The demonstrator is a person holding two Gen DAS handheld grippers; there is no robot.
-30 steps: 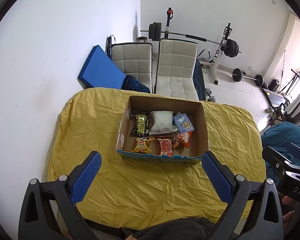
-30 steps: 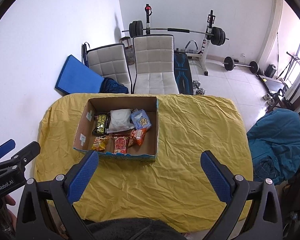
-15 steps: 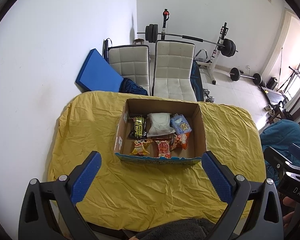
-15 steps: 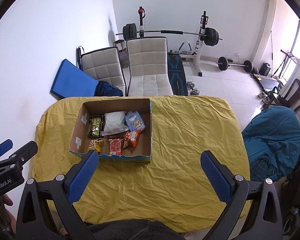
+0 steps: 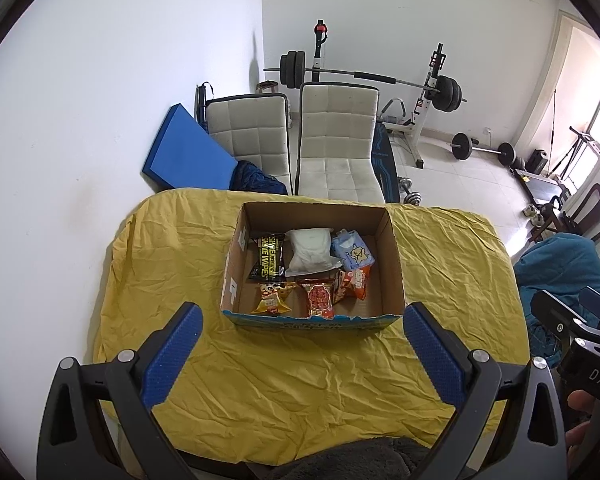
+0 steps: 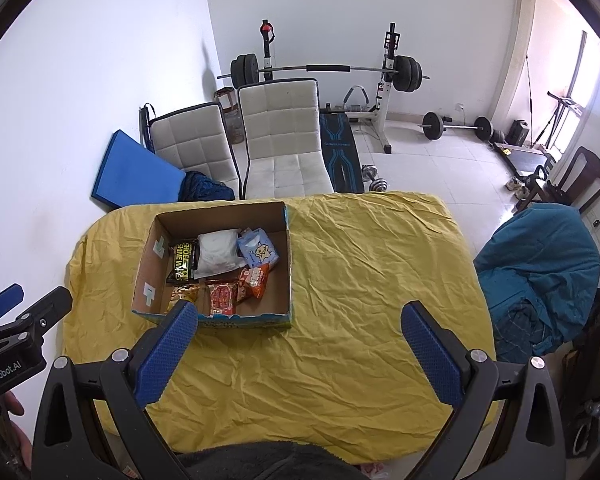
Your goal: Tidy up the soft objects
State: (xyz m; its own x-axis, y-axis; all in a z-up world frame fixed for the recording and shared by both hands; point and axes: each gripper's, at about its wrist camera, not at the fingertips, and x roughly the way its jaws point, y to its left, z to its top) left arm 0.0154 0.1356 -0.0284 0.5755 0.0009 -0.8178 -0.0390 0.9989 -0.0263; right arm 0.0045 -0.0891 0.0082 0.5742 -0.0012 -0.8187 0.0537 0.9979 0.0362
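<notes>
A: Biggest first. Desk under a wrinkled yellow cloth [image 5: 300, 380], nothing loose on it. Against a second ago both cameras have pulled up and back, so the box looks smaller and sits further off.

B: Meaning for the task?

A: My read: a retreat, not a reach. Either the sort is finished or they're resetting (can't say which from this alone).

B: Next size down.

A: Open brown cardboard box with a blue printed front edge [image 5: 312, 316], on the cloth toward the far left of the desk. All the soft items are inside it; none has shifted between frames.

B: Claws?

A: Left claw [image 5: 300, 348]: blue-padded jaws spread wide, holding nothing, hovering above the near edge of the desk. Right claw [image 6: 300, 344]: same, gaping and empty, box off to its left.

B: Contents, big to small.

A: White soft plastic pouch [image 5: 311, 251] at the back middle. Black flat packet with yellow lettering [image 5: 269, 258] to its left, touching it. Pale blue tissue pack with a cartoon figure [image 5: 353, 251] to its right. Front row: orange-yellow snack bag [image 5: 272, 298], red snack bag [image 5: 321, 298], orange snack bag [image 5: 354, 284], the last two overlapping.

B: Risk?

A: Low. The packets are crinkly and light, and would slide if the box got bumped.
</notes>
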